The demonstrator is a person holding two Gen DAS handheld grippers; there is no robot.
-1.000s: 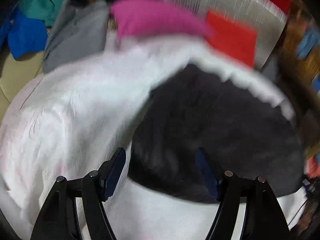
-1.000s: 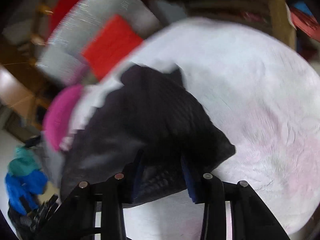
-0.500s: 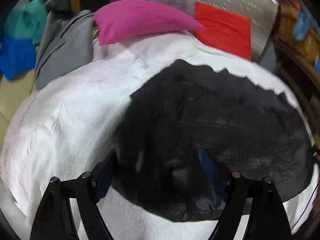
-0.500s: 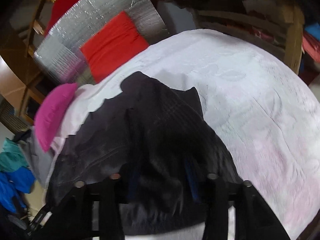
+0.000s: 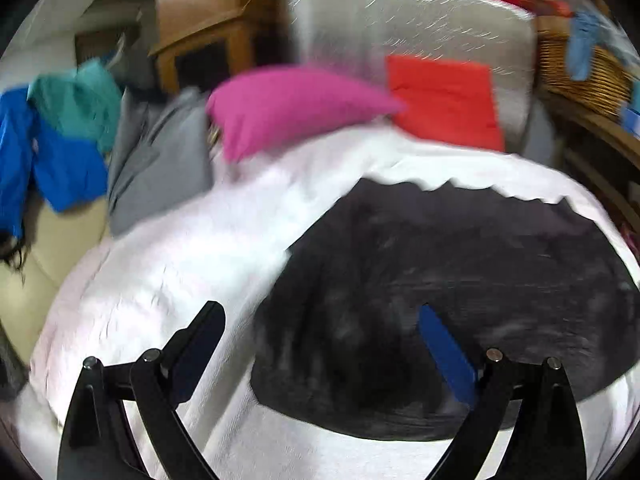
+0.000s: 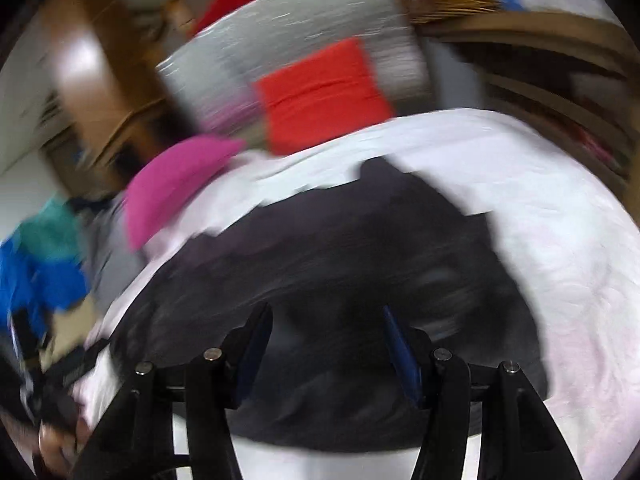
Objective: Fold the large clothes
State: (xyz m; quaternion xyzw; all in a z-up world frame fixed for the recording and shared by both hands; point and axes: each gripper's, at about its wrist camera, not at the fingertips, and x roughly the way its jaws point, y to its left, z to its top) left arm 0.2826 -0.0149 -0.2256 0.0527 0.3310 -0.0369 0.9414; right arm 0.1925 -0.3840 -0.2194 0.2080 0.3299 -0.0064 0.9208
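Observation:
A large black garment (image 5: 460,296) lies flat on a white bed cover (image 5: 160,280). My left gripper (image 5: 320,320) is open and empty above the garment's near left edge. In the right wrist view the same garment (image 6: 360,248) spreads in front of my right gripper (image 6: 326,320), which is open and empty above its near part. Both views are blurred by motion.
A pink pillow (image 5: 288,108) and a red cushion (image 5: 444,100) sit at the far end of the bed against a silver panel (image 5: 420,24). Grey, teal and blue clothes (image 5: 68,140) pile at the left. A wicker basket (image 5: 576,64) and wooden shelves stand at the right.
My right gripper has opened and let go of the black garment, which now lies flat. Both grippers have lifted and tilted up, showing more of the room.

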